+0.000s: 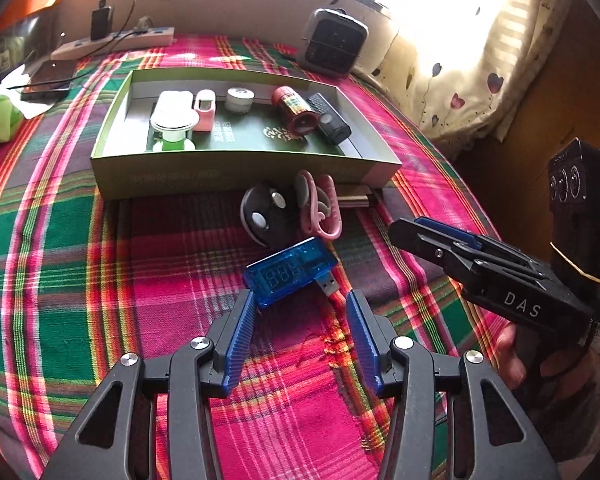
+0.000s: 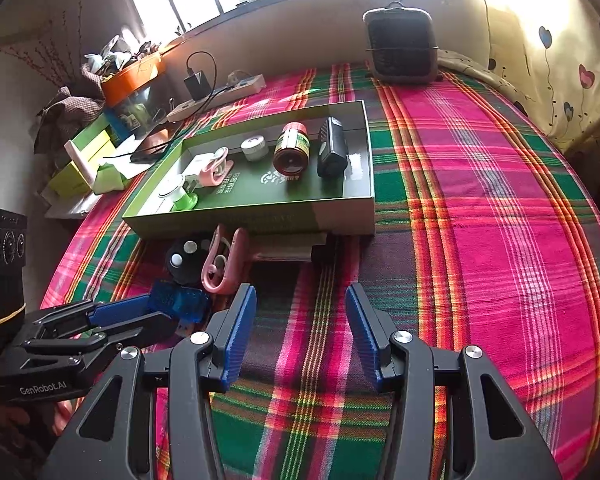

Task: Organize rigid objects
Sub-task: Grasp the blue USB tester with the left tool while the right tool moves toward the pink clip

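My left tool (image 1: pixel 302 312) sits released, both blue pads apart with nothing pressed between them. The blue USB tester (image 1: pixel 290 272) lies just ahead of it on the plaid bedspread (image 1: pixel 80 260), its near corner touching or all but touching my left pad (image 1: pixel 242 332), while the bulk of it sits beyond the fingertips. Its long axis runs slantwise across my line of reach, display end toward the left, metal plug (image 1: pixel 327 283) toward the right and nearer me. So I judge the left tool must go forward and roll a little to bring the pads square onto the long sides.

The tester is a translucent blue slab with a dark three-digit display on top, lying flat.

Farther on lie a black round case (image 1: pixel 262 212) and pink ear hooks (image 1: pixel 320 210), both near the green tray (image 1: pixel 240 174), which already holds several small things.

My right tool (image 2: pixel 300 316) is also released, over bare bedspread. It stands farther from the tester, which lies to its left under my other tool, so the left one is nearer.
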### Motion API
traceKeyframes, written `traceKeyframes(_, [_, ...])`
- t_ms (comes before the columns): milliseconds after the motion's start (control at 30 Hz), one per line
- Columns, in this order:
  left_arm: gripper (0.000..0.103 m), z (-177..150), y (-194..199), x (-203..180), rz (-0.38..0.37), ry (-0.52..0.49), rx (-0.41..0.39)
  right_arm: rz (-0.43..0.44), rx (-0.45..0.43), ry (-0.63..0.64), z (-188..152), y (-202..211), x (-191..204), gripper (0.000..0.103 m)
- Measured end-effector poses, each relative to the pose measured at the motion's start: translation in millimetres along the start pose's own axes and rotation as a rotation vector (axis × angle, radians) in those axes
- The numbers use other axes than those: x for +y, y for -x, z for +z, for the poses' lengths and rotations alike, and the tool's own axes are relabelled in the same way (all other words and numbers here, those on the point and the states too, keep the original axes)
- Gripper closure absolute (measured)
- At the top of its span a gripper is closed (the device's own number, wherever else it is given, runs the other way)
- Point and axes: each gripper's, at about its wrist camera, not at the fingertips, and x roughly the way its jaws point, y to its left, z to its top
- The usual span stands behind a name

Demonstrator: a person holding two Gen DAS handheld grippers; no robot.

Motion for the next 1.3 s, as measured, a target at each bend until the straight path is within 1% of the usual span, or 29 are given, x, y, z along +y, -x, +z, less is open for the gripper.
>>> traceKeyframes(100, [0.057,-4,0,-6,-0.015,-0.015,0.009,-0.001,-0.003,-0.002,-2,2,-1,0.055])
traceKeyframes(167, [0.057,-6,0,-10,-0.009,-0.032,0.01,-0.001,-0.005,-0.007,-3,3,-2,0.055])
traceKeyframes(267, [0.057,-8,4,-14,0.021,-0.055,-0.005,-0.002,-0.002,-0.013,-5,4,-4,0.055])
traceKeyframes(300, [0.057,-7,5,-15,0.037,-0.068,-0.009,-0.002,-0.001,-0.015,-5,4,-5,0.055])
traceKeyframes(400, [0.057,-2,6,-18,0.131,-0.125,-0.029,0.0,-0.002,-0.02,-7,5,-6,0.055])
traceKeyframes(433, [0.057,0,6,-18,0.145,-0.133,-0.029,0.0,-0.002,-0.02,-7,5,-6,0.055])
traceKeyframes(533, [0.057,5,1,-19,0.141,-0.162,-0.021,0.004,0.0,-0.021,-7,4,-7,0.055])
traceKeyframes(733, [0.057,10,-15,-21,0.17,-0.204,0.012,0.005,0.002,-0.028,-8,4,-10,0.055])
traceKeyframes(900, [0.057,12,-20,-24,0.197,-0.238,0.011,0.005,0.0,-0.038,-9,4,-13,0.055])
traceKeyframes(1100, [0.057,15,-24,-25,0.212,-0.254,0.007,0.007,0.002,-0.043,-8,3,-16,0.055])
traceKeyframes(1300, [0.057,15,-24,-24,0.201,-0.233,-0.003,0.005,0.01,-0.052,-7,-1,-19,0.055])
